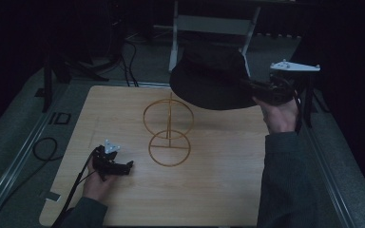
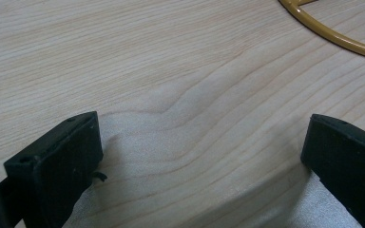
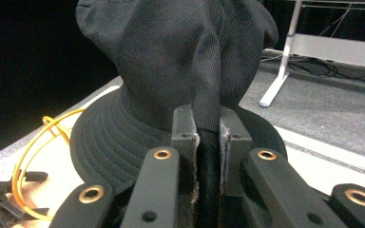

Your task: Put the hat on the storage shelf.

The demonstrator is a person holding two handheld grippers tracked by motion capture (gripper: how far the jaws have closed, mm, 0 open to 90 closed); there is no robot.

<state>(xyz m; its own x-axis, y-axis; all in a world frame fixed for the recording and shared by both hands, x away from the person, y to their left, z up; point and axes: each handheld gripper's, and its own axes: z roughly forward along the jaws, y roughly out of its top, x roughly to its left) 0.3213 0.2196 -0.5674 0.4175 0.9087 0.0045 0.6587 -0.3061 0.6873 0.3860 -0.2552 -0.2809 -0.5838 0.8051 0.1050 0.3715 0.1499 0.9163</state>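
Holding: right gripper (image 1: 259,90), jaws clamped tight on a fold of the black hat (image 1: 211,78), raised above the counter (image 1: 218,190) at about 1 o'clock.
Hat position: hanging over the counter's far edge, just past the wire stand (image 1: 168,130), overlapping its top ring in the high view.
Hat orientation: high view shows the brim's broad disc tilted, with the long axis running 9 to 3 o'clock toward the right gripper.
Right gripper view: hat (image 3: 180,71) crown rises above the jaws, brim spreads below; stitched rows on the brim are legible here, not from above. Wire stand (image 3: 43,142) sits at 8 o'clock.
Left gripper: (image 1: 126,166) resting low at 7 o'clock of the counter, jaws wide, nothing between them.
Left gripper view: bare wood grain between the jaws; an arc of the stand's base ring (image 2: 332,33) at 1 o'clock.
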